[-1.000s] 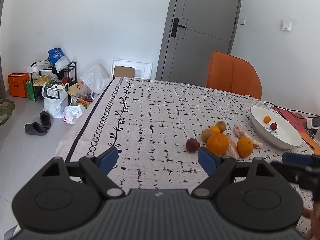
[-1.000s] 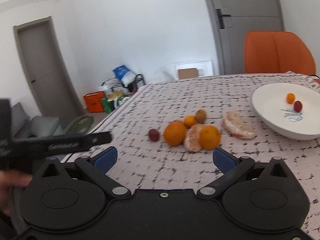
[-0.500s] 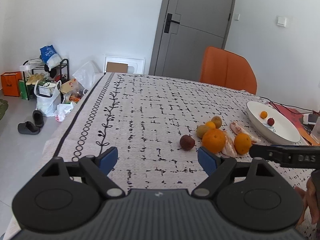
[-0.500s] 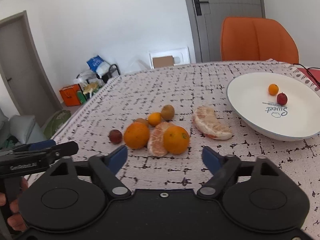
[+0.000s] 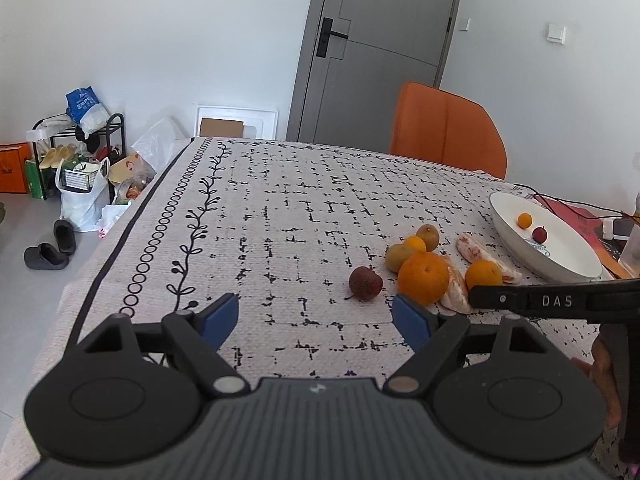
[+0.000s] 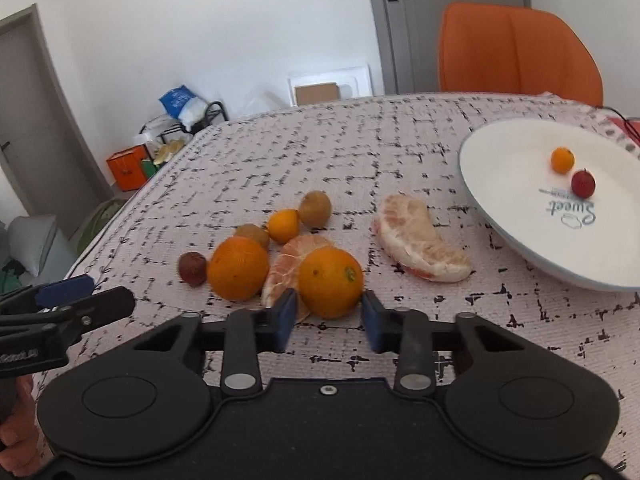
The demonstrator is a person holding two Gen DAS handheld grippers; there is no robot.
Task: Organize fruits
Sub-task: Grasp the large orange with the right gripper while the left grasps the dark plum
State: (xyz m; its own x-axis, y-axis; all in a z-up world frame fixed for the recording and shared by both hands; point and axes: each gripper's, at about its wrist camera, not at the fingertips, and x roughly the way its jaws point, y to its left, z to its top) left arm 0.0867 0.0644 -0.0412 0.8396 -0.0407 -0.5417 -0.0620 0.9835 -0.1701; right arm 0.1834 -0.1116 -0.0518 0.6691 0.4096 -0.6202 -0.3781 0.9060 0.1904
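A pile of fruit lies on the patterned tablecloth: two oranges [image 6: 330,277] [image 6: 237,268], a peeled citrus half [image 6: 285,268], a small tangerine [image 6: 283,225], two kiwis [image 6: 315,209], a dark red lychee [image 6: 193,267] and a peeled pomelo piece [image 6: 423,250]. A white plate [image 6: 516,216] at the right holds a small orange [image 6: 562,160] and a red lychee [image 6: 583,184]. My right gripper [image 6: 330,316] is partly open, its blue pads just short of the near orange on either side. My left gripper [image 5: 316,318] is wide open and empty, short of the lychee [image 5: 365,283].
An orange chair [image 5: 448,132] stands at the table's far side. Cables and a red item [image 5: 580,220] lie beyond the plate. Bags, a shoe rack [image 5: 76,152] and slippers sit on the floor at the left. The right gripper's finger [image 5: 552,300] crosses the left wrist view.
My right gripper has moved forward and down to the near orange and its jaws have narrowed around it. The left gripper has drifted slightly and stayed open.
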